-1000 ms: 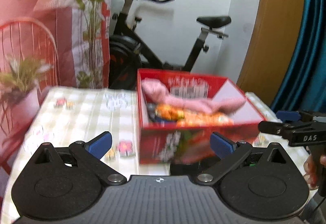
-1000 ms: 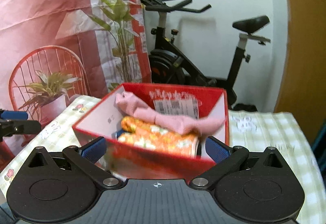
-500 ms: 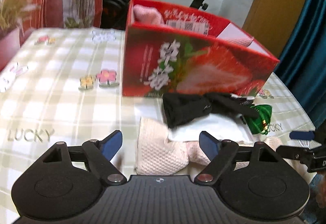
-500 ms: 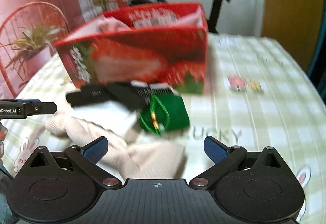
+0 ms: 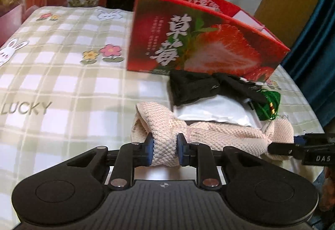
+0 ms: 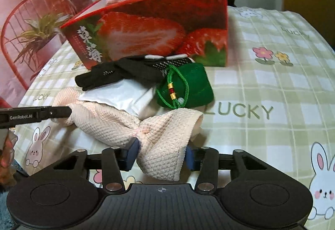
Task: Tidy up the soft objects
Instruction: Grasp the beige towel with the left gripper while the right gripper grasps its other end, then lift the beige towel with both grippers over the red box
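A pale pink knit cloth [image 5: 219, 135] lies stretched across the checked tablecloth in front of a red strawberry box [image 5: 199, 41]. My left gripper [image 5: 165, 146] is closing on the cloth's left end, and its pads pinch a bunched fold. My right gripper [image 6: 161, 152] is closing on the other end of the cloth [image 6: 167, 131], which sits between its pads. Each gripper's tip shows in the other's view: the right gripper [image 5: 293, 146] and the left gripper [image 6: 52, 112]. Pink fabric shows over the rim of the box [image 6: 146, 27].
On the cloth's far edge rests a white packet [image 5: 213, 110], with a black garment [image 5: 199, 87] on top and a green drawstring pouch [image 6: 188, 87] beside it. The tablecloth [image 6: 272, 83] stretches to the right. An exercise bike and a printed backdrop stand behind the table.
Both grippers came down from box height to the table and tipped downward. Their jaws went from wide open to closed around the two ends of the pink cloth.
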`<state>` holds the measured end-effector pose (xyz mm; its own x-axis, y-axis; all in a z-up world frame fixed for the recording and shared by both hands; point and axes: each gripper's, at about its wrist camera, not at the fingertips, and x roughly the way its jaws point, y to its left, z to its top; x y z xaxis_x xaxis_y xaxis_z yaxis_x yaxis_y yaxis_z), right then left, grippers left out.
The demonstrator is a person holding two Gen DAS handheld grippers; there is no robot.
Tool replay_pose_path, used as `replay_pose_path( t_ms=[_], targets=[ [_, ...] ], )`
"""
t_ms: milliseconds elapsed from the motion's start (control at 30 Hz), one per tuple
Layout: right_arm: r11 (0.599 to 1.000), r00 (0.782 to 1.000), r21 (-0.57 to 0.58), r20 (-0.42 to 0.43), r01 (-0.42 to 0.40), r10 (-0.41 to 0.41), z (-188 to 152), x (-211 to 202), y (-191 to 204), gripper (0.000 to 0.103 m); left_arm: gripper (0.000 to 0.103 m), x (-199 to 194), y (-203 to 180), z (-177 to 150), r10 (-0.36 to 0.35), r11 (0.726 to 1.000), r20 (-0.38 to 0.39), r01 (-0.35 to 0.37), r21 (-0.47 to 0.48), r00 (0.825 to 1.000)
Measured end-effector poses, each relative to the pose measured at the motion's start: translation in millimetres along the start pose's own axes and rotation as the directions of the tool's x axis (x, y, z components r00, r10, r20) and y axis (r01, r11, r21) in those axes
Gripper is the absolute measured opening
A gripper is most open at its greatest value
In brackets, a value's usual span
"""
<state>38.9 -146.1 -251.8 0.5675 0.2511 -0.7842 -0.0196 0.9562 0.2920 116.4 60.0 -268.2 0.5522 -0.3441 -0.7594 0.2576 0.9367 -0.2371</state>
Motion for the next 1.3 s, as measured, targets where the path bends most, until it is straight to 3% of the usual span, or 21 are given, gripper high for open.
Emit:
replay_pose_path(
  t_ms=[267,333,400,833,967,1133,1300],
  targets=[
    [0.998,0.999,0.06,0.032,-0.036,0.034,7.1,2.5,-2.8,0.043,0.024,-9.1,10.0,-10.3,0.018,0.998,0.015,-0.017,-0.06,1.0],
    [0.995,0.998,0.088,0.051,-0.037,0.033,5.3,1.1,-7.3,0.038,0.024,-8.1,9.0,-12.0,0.023,0.998,0.019,-0.022,-0.059,1.0],
    [0.993,0.998,0.117,0.055,-0.022,0.016,2.5,2.6,-12.6,0.022,0.024,-6.9,9.0,-14.6,0.024,0.998,0.022,-0.023,-0.06,0.999],
    [0.996,0.997,0.093,0.079,-0.009,0.001,-10.8,5.8,-11.6,0.021,0.028,-1.4,5.8,-15.1,0.033,0.998,0.031,-0.031,-0.056,0.999],
    [0.995,0.997,0.092,0.08,-0.022,0.015,-11.3,2.3,-9.9,0.016,0.02,-4.1,4.4,-15.2,0.029,0.999,0.041,-0.027,-0.044,0.999],
    [0.996,0.992,0.076,0.118,-0.05,0.041,-7.5,-14.5,-4.8,0.015,0.018,-18.9,-2.5,-10.5,0.014,1.0,0.092,-0.013,-0.013,0.996],
    [0.997,0.981,0.038,0.183,-0.066,0.058,3.2,-37.3,1.2,0.015,0.018,-48.4,-9.3,2.3,-0.007,1.0,0.189,0.006,0.006,0.982]
  ],
)
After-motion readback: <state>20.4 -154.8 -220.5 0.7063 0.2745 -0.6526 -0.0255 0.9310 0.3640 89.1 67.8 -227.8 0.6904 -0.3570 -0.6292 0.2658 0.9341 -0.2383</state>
